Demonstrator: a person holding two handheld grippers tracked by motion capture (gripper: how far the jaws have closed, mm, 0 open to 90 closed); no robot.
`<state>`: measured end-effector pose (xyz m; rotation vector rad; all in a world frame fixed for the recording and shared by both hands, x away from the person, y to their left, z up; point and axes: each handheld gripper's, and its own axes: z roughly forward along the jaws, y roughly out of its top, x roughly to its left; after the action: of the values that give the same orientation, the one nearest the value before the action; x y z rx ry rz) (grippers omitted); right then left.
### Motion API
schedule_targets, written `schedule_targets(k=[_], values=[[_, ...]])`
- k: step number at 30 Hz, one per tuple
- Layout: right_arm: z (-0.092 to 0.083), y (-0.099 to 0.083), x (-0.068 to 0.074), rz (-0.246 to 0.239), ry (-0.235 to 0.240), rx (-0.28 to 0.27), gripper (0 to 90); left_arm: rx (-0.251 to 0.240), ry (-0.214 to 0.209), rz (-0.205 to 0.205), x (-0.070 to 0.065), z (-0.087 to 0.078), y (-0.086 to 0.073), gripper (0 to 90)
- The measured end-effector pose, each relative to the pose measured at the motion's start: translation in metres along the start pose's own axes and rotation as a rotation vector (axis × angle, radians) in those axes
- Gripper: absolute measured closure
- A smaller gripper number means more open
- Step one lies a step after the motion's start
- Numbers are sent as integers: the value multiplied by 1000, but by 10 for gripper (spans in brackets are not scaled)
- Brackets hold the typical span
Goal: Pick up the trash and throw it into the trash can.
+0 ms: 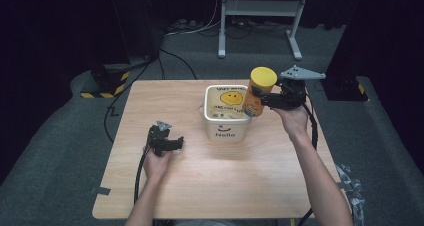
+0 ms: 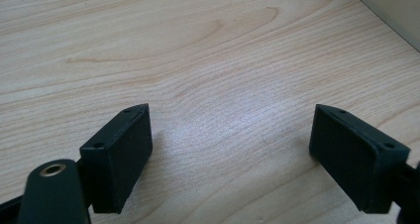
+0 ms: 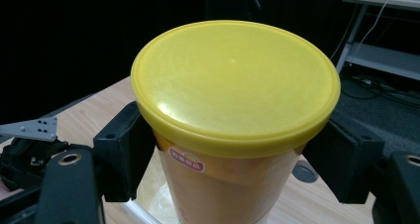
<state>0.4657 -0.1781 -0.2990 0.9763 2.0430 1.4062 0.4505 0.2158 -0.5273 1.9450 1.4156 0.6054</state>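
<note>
On the wooden table (image 1: 215, 186) stands a white bucket (image 1: 226, 121) with a smiley face and the word "Hello". The right gripper (image 1: 261, 99) holds an orange can (image 1: 256, 97) with a yellow lid, slightly tilted, above the right rim of the bucket. The left gripper (image 1: 176, 142) rests low near the table, left of the bucket and apart from it, with its jaws apart.

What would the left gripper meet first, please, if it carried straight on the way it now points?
Probably the table: the left gripper, jaws open, tilts down at bare wood. If it skimmed along level instead, the white bucket to its right would likely come next.
</note>
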Motion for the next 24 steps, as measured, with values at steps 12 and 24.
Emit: schedule_targets(k=[12,24], values=[[21,6,17,-21,59,3,241,0,0,-1,0,0,0,171],[40,4,23,-14,87,20,241,0,0,-1,0,0,0,171]])
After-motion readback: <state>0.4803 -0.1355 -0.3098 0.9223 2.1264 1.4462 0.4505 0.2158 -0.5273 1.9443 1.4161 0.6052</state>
